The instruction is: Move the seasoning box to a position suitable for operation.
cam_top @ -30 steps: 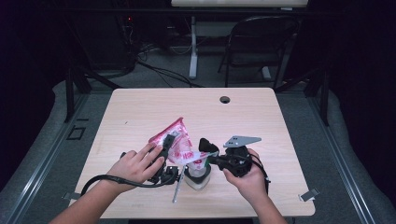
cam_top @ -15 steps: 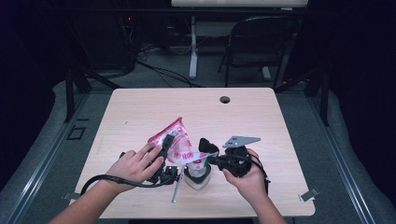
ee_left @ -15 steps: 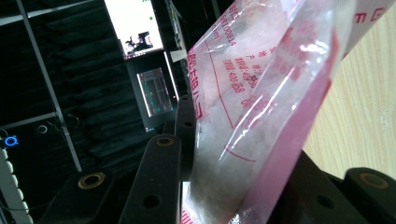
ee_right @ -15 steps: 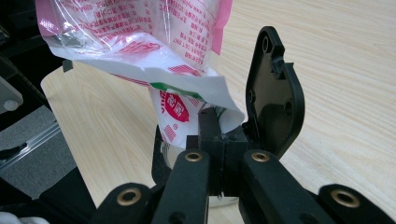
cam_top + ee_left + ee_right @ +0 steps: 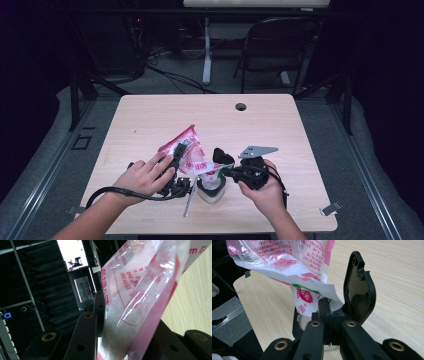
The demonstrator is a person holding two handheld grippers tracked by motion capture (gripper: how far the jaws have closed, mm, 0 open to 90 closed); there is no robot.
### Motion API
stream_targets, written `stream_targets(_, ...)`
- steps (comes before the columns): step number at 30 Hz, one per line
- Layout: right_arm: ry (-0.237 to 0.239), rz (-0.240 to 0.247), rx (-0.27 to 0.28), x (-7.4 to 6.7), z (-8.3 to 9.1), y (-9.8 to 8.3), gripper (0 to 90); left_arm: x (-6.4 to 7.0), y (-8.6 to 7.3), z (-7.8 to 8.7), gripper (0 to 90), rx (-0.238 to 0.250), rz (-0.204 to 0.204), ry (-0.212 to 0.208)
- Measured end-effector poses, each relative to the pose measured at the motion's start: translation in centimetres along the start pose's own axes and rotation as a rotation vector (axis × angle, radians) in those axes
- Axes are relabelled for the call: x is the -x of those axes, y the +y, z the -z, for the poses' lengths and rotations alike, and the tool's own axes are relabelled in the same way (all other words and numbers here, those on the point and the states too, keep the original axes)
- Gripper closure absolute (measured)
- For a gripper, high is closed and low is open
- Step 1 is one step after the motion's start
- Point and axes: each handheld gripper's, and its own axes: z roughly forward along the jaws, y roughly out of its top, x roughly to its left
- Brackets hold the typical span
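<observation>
Surface: rectangular light wooden tabletop (image 5: 150, 125) with rounded corners and a round dark cable hole (image 5: 241, 106) near the far edge. Resting on it near the front edge: a small white cup-shaped container (image 5: 210, 189) and, just beside it, a thin metal rod (image 5: 189, 199).

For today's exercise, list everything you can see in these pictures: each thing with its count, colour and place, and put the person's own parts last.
Plastic bag: one, pink and clear with red print, held up over the table's near middle.
Cup: one, white, under the bag.
Metal spoon: one, silver, lying beside the cup.
Table: one, light wood.
Chair: one, black, behind the table.
Left gripper: black, clamped on the bag.
Right gripper: black, shut on the bag's lower edge.
</observation>
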Motion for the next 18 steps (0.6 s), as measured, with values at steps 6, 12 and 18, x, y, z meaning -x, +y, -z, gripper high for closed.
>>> stream_targets(6, -0.001, -0.002, -0.001, 0.02, -0.13, -0.06, 90.0, -0.07, -0.03, 0.0, 75.7, -0.001, -0.001, -0.008)
stream_targets(12, -0.002, -0.005, -0.002, 0.08, -0.2, -0.1, 90.0, -0.08, 0.02, 0.02, 75.8, -0.002, 0.0, -0.009)
stream_targets(18, -0.001, -0.009, -0.01, 0.23, -0.26, -0.17, 90.0, -0.1, 0.13, 0.06, 75.8, 0.003, -0.011, 0.002)
